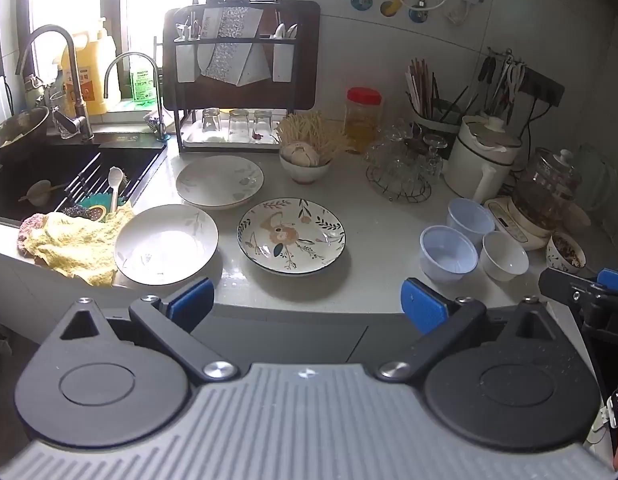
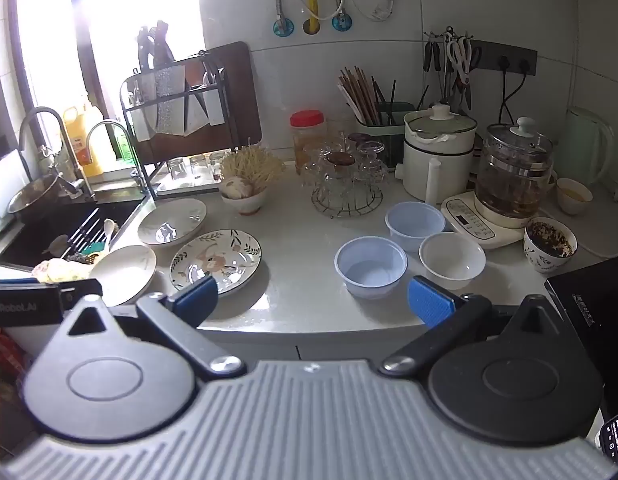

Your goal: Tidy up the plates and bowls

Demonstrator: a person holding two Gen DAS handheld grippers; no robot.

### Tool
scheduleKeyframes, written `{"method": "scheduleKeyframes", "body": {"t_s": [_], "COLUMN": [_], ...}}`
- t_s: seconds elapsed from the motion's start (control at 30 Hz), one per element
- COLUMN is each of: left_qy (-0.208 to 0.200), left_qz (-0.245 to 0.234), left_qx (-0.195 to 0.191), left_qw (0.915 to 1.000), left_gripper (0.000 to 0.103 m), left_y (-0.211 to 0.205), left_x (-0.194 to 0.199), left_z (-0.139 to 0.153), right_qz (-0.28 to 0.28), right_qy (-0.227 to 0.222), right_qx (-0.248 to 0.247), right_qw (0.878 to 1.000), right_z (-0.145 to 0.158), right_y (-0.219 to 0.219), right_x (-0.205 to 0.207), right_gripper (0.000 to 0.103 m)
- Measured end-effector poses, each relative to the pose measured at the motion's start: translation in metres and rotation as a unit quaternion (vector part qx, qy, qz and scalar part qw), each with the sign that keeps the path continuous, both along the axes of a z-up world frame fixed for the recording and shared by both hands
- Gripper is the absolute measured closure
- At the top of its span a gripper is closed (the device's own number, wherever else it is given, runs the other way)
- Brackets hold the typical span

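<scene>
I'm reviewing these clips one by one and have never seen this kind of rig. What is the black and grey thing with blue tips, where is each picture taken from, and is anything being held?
No robot here: a person carries a two-finger gripper in each hand, each with a fisheye camera looking along its fingers. The left gripper and right gripper both stand wide open and hold nothing. Both views look down at a kitchen counter beside a sink. On it lie three plates: a floral plate and two white plates. To the right sit two pale blue bowls and a white bowl, all empty.
</scene>
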State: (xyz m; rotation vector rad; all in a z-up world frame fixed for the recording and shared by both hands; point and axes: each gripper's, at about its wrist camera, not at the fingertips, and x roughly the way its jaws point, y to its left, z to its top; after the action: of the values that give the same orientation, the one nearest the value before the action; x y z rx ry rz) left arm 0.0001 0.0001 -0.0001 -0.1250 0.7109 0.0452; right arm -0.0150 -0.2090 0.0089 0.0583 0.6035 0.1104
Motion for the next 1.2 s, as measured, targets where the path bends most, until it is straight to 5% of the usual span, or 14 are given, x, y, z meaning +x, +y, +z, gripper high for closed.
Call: {"method": "scheduleKeyframes", "body": {"t_s": [1.2], "left_qy": [-0.007], "left_qz": [0.003], "left_qx": [0.002], "left_qw": [1.0], "left_gripper": [0.002], "left_y": [-0.009], "left_x": [-0.005], "left_z": [-0.001], "right_qz": [-0.004], "right_qy": [0.017], "right_qx": [-0.007], "right_qw": [1.0], "right_z": [-0.005], "right_y": [-0.004], "right_x": [-0.001], "right_gripper": [0.0]}}
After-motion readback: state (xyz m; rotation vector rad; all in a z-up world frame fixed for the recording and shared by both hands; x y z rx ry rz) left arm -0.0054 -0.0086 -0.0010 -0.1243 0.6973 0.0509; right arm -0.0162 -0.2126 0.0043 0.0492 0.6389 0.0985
